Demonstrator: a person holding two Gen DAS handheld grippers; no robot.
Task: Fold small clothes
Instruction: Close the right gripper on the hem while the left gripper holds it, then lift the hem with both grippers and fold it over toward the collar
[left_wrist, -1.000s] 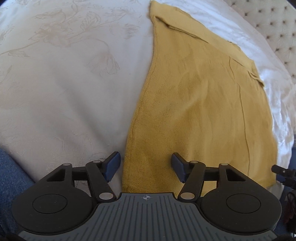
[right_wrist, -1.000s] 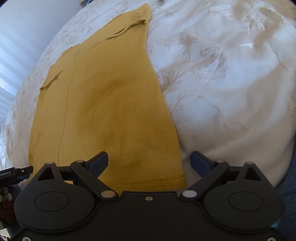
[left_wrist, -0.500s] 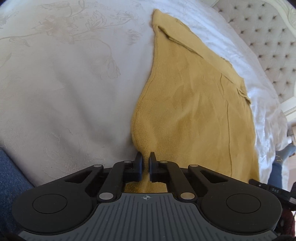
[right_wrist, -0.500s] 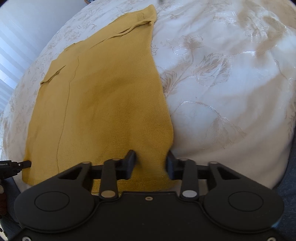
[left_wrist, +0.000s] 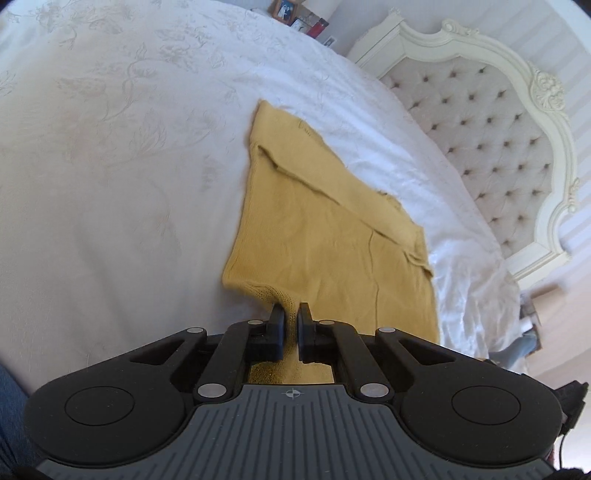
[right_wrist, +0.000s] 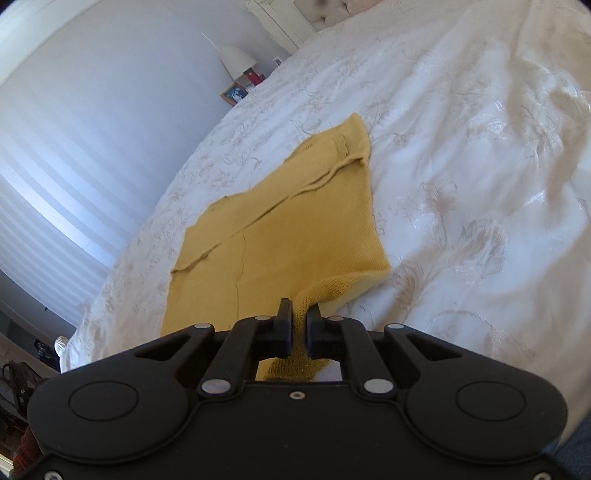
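Note:
A mustard yellow knit top (left_wrist: 325, 236) lies on a white embroidered bedspread (left_wrist: 110, 155); it also shows in the right wrist view (right_wrist: 288, 236). My left gripper (left_wrist: 290, 314) is shut on the top's near left hem corner and holds it lifted off the bed. My right gripper (right_wrist: 299, 315) is shut on the near right hem corner, also lifted. The hem edge curls up toward both grippers. The far part with the sleeves folded in still rests flat.
A tufted headboard (left_wrist: 491, 133) with a cream carved frame stands at the right in the left wrist view. A bedside lamp (right_wrist: 236, 61) and picture frame (right_wrist: 233, 94) stand beyond the bed's far edge. The bedspread (right_wrist: 480, 184) spreads wide around the top.
Both grippers closed on the top's near hem corners, then rose and moved forward, lifting the hem off the bed. The top now looks shorter in both views.

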